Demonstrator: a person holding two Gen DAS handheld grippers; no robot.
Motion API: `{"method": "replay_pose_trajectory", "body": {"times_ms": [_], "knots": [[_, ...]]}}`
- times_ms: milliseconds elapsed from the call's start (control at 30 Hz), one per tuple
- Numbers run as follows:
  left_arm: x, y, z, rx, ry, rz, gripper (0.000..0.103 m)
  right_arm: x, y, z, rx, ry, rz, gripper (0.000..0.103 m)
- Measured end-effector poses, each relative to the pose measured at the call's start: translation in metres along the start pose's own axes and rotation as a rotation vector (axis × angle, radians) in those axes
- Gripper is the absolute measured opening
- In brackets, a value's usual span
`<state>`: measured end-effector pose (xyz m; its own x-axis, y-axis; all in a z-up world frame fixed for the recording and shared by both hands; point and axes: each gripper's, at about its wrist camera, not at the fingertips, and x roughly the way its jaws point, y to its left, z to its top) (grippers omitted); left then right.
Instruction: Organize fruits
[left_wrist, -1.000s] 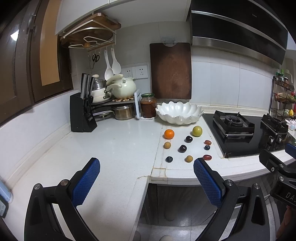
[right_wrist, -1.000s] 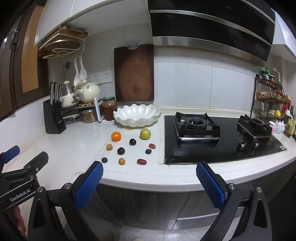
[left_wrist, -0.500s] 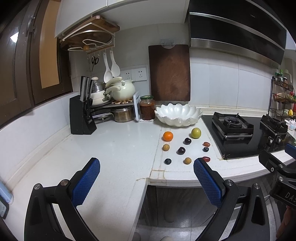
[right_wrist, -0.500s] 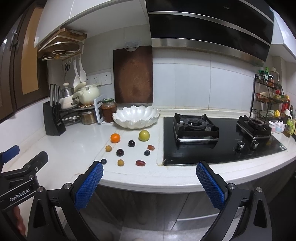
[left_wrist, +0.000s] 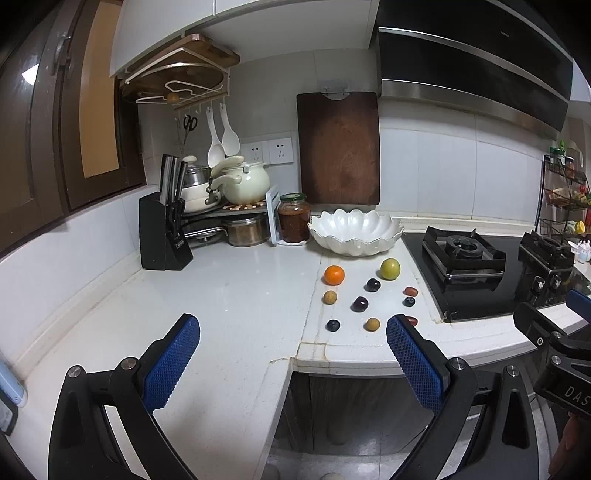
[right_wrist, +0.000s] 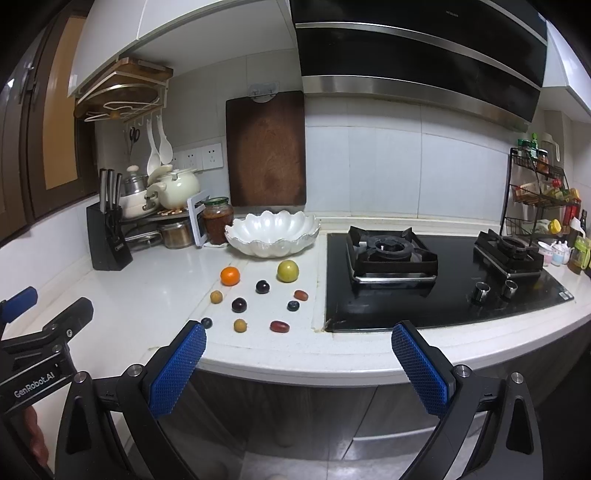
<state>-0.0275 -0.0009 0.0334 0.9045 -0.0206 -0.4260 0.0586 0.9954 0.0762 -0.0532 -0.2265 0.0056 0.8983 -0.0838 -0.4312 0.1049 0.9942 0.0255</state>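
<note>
Several small fruits lie on the white counter in front of a white scalloped bowl (left_wrist: 356, 230) (right_wrist: 272, 232): an orange (left_wrist: 334, 275) (right_wrist: 230, 276), a green-yellow fruit (left_wrist: 390, 268) (right_wrist: 287, 271), dark plums (left_wrist: 360, 304) (right_wrist: 239, 304), small yellow-brown fruits (left_wrist: 330, 297), blueberries (left_wrist: 332, 325) and red dates (right_wrist: 279, 326). My left gripper (left_wrist: 293, 363) is open and empty, off the counter's front edge. My right gripper (right_wrist: 299, 367) is open and empty, also short of the counter. Each gripper shows at the edge of the other's view.
A black gas hob (right_wrist: 436, 273) lies right of the fruits. A knife block (left_wrist: 162, 230), pots (left_wrist: 245, 181), a jar (left_wrist: 293, 218) and a hanging cutting board (left_wrist: 340, 147) stand at the back. A spice rack (right_wrist: 543, 195) is far right.
Both grippers have drifted slightly back and up from the counter; the fruits sit a little higher in both views. Nothing was taken hold of.
</note>
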Motion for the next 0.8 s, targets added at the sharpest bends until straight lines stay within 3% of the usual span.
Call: {"method": "replay_pose_trajectory", "body": {"times_ms": [800], "knots": [[-0.0028, -0.0038, 0.0031, -0.005, -0.017, 0.006, 0.103, 0.0004, -0.0052, 0.0029, -0.001, -0.020, 0.005, 0.102]]}}
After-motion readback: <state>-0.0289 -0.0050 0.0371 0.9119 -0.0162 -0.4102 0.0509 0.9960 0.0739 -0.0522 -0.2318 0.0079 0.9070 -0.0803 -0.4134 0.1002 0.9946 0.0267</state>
